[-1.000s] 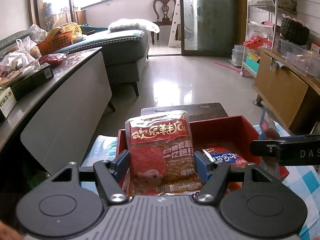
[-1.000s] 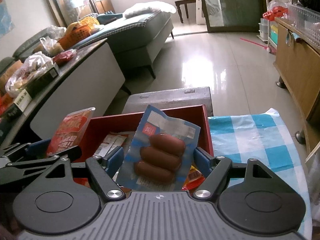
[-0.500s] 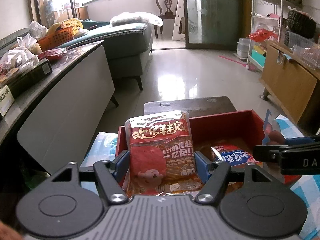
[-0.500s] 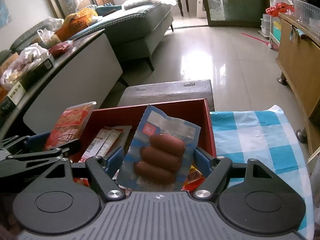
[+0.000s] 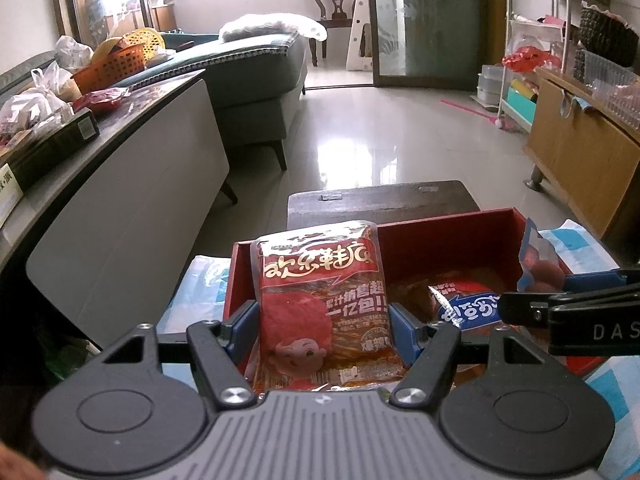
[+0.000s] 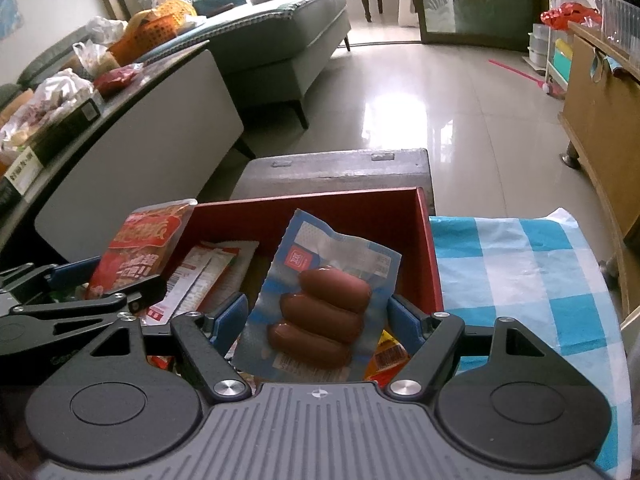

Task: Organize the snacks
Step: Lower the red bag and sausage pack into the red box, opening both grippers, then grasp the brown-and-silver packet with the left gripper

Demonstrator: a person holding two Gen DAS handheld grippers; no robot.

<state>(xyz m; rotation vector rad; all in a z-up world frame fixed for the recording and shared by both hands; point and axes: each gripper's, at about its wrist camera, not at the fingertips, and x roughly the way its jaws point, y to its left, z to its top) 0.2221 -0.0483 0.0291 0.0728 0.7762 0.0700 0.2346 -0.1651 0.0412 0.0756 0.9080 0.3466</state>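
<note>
- Snacks are partly sorted: several packets already lie in the red box [image 6: 424,240] on the desk with the blue-checked cloth [image 6: 520,272].
- My left tongs [image 5: 324,320] are clenched on a red spicy-strip packet [image 5: 320,292], held upright over the box's near left corner.
- My right tongs [image 6: 318,316] grip a blue sausage pack [image 6: 324,304] above the box's near right part.
- Left to do, I judge: lower both and let go; neither packet rests inside yet.
</note>
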